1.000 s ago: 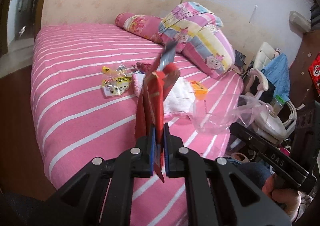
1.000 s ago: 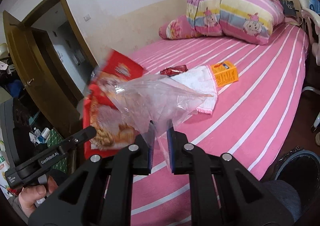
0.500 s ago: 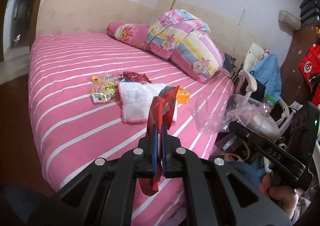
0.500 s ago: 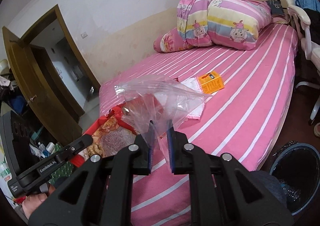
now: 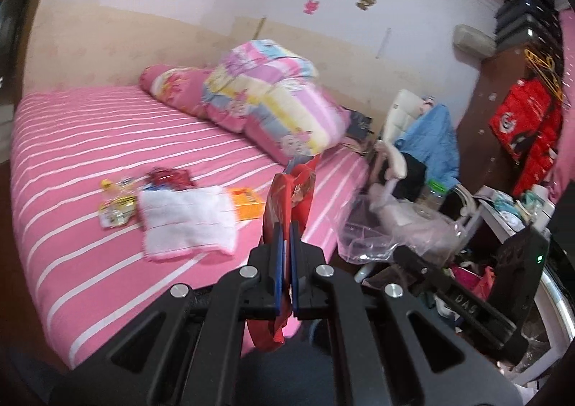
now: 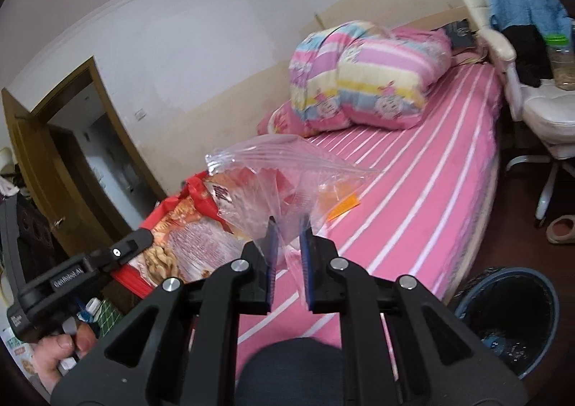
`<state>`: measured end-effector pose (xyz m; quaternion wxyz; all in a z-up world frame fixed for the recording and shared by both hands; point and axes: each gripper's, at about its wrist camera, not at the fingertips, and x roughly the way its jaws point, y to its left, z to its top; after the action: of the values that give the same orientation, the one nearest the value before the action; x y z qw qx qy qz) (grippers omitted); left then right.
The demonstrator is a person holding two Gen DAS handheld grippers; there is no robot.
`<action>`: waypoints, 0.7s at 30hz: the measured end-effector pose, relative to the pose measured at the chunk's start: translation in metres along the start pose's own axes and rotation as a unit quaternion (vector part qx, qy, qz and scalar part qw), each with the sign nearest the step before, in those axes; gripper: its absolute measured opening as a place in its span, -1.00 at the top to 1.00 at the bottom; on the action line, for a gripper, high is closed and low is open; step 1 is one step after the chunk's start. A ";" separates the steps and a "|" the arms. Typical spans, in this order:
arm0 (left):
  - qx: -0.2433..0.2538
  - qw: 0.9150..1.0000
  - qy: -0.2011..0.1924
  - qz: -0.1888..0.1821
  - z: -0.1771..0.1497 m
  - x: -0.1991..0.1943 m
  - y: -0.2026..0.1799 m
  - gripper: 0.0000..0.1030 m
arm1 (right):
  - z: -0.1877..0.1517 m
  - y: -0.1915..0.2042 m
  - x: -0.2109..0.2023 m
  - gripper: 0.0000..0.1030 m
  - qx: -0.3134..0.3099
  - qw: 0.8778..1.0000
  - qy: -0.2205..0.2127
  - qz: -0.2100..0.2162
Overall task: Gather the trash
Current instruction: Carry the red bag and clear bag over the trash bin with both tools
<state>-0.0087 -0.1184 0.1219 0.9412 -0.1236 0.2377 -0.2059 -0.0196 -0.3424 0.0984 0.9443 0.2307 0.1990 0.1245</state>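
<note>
Red foil is what you have in hand: your left gripper (image 5: 284, 255) has its fingers clamped tight on the red snack bag (image 5: 291, 197), lifted clear of the bed (image 5: 72, 161). Your right gripper (image 6: 289, 247) pinches the clear plastic bag (image 6: 287, 176), fingers nearly closed on its thin film. So two pieces are collected but not yet binned; the dark waste bin (image 6: 510, 301) stands on the floor at the near right. Left on the bed, toward the far left: yellow wrappers (image 5: 116, 203), a small red wrapper (image 5: 169, 177) and an orange box (image 5: 248, 203) (the white cloth (image 5: 187, 220) may not be trash).
</note>
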 end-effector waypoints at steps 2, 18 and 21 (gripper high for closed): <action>0.007 1.000 0.005 -0.017 0.002 0.008 -0.016 0.94 | 0.002 -0.013 -0.009 0.75 0.008 1.000 -0.007 -0.011; 0.045 0.982 0.140 -0.119 -0.050 0.121 -0.117 0.94 | -0.031 -0.153 -0.079 0.75 0.070 0.985 0.000 -0.156; 0.050 0.974 0.177 -0.132 -0.066 0.149 -0.131 0.94 | -0.043 -0.178 -0.084 0.75 0.086 0.980 0.011 -0.177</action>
<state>0.0349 -0.3102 0.0498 0.8537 -0.0684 0.3714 -0.3586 -0.0874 -0.5064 0.0038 0.9259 0.2706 0.2568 -0.0594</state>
